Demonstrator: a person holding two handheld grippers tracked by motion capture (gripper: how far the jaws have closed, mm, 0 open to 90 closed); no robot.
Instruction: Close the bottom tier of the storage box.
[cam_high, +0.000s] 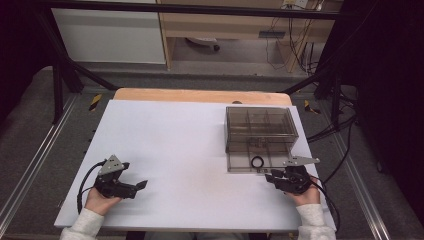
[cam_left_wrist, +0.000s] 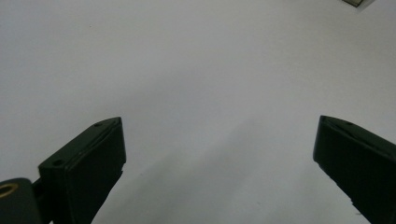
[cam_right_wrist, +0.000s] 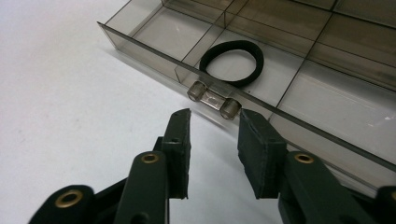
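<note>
Left and middle: we see bare bench (cam_high: 165, 150), open passage.
Right: drawer box (cam_high: 260, 127) and its pulled-out drawer (cam_high: 245, 162) block us.

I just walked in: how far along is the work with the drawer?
Done: drawer pulled out, black hair tie lying inside. In hand: right gripper just short of the drawer handle, jaws apart, gripping nothing. Left: probably grasping the handle and pushing the drawer shut.

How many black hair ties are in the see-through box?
1. The black hair tie lies flat in the middle front compartment of the pulled-out drawer, just behind the clear handle. The tinted box might hide others inside.
</note>
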